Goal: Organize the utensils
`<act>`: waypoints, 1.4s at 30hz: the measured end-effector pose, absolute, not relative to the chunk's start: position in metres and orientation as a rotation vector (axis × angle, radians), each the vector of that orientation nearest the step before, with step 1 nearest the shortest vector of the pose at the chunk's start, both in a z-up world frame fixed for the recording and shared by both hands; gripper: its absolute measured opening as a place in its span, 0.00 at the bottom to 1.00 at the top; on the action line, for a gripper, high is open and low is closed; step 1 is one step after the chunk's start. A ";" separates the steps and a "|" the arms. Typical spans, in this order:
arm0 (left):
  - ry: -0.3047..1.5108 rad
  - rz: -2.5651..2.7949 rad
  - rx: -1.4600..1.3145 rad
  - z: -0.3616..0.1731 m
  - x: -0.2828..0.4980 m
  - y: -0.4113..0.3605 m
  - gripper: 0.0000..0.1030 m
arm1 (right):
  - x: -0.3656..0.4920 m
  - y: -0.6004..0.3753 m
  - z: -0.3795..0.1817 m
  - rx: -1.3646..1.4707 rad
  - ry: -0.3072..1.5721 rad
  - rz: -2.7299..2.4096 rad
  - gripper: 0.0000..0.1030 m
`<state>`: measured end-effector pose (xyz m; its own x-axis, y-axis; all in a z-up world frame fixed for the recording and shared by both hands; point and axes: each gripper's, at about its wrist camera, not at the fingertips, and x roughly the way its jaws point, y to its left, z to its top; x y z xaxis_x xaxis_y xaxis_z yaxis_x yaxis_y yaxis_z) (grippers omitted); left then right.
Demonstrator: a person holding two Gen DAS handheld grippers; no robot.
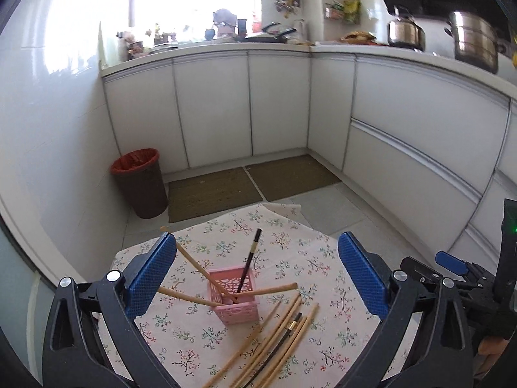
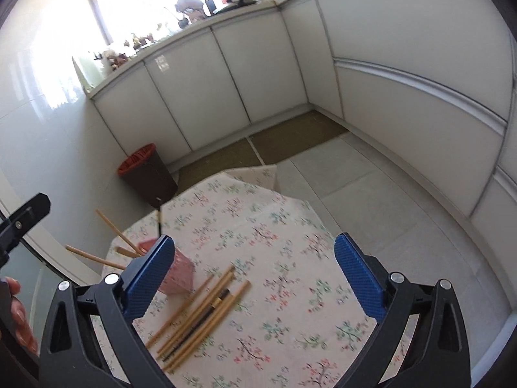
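Both grippers – left (image 1: pixel 257 278), right (image 2: pixel 255 276) – jaws apart, empty; pink basket (image 1: pixel 237 307) centre, loose chopsticks (image 1: pixel 274 339) lower centre.

black tool (image 1: pixel 257 271), blue ribbed pads (image 1: pixel 152 276).

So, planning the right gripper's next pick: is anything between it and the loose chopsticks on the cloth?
Nothing visible. The right gripper is open above the loose chopsticks, which lie bare beside the pink holder.
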<state>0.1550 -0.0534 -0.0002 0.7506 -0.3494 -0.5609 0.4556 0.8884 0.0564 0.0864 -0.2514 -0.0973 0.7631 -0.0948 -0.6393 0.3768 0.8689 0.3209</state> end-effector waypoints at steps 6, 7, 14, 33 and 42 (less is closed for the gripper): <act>0.632 -0.551 0.300 -0.026 0.151 -0.098 0.93 | 0.049 -0.298 -0.162 0.541 0.805 -0.390 0.94; 0.646 -0.577 0.308 -0.031 0.150 -0.105 0.93 | 0.043 -0.303 -0.172 0.553 0.827 -0.408 0.94; 0.866 -0.763 0.442 -0.090 0.152 -0.170 0.93 | 0.028 -0.332 -0.207 0.757 0.870 -0.388 0.94; 1.345 -0.506 0.630 -0.236 0.207 -0.174 0.07 | 0.035 -0.338 -0.229 0.851 0.943 -0.335 0.94; 1.362 -0.462 0.645 -0.256 0.226 -0.164 0.06 | 0.036 -0.339 -0.232 0.858 0.950 -0.339 0.94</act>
<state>0.2260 -0.1643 -0.2564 0.1627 0.0630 -0.9847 0.6487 0.7452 0.1548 0.0356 -0.3392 -0.2317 0.5617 0.1031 -0.8209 0.5995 0.6331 0.4897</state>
